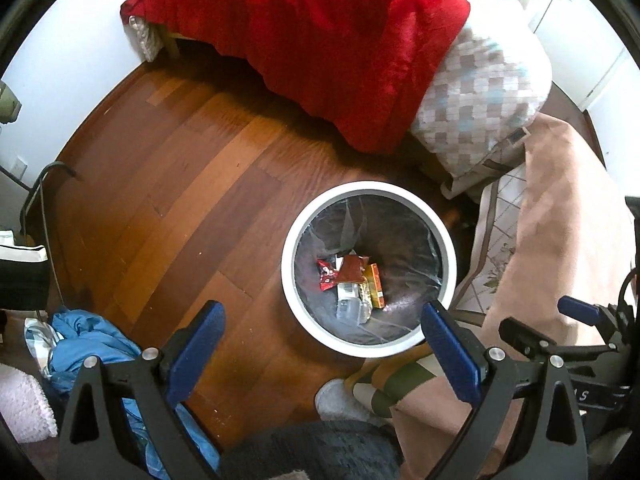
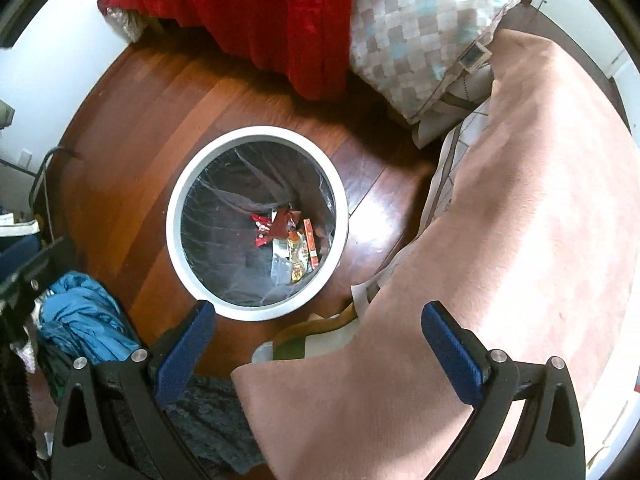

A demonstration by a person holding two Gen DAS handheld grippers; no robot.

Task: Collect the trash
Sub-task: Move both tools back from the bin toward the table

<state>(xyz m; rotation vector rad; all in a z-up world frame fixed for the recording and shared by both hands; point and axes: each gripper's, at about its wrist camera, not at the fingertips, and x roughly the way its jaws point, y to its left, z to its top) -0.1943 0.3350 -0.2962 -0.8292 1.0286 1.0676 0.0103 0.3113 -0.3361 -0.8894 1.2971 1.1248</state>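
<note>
A round white-rimmed trash bin [image 1: 289,264] with a dark plastic liner stands on the wood floor; it also shows in the right wrist view [image 2: 173,216]. Several wrappers lie at its bottom: a red packet [image 1: 326,275], a brown-red wrapper [image 1: 351,270], an orange box [image 1: 376,285] and clear plastic [image 1: 348,304]. The same wrappers [image 2: 286,236] show in the right wrist view. My left gripper [image 1: 322,322] is open and empty, above the bin's near edge. My right gripper [image 2: 318,322] is open and empty, above the floor and pink blanket just right of the bin.
A bed with a red blanket [image 1: 320,40] and a checked pillow [image 1: 480,96] stands behind the bin. A pink blanket [image 2: 520,220] hangs at the right. Blue cloth [image 1: 88,340] lies at the left. A slipper [image 1: 340,400] sits near the bin.
</note>
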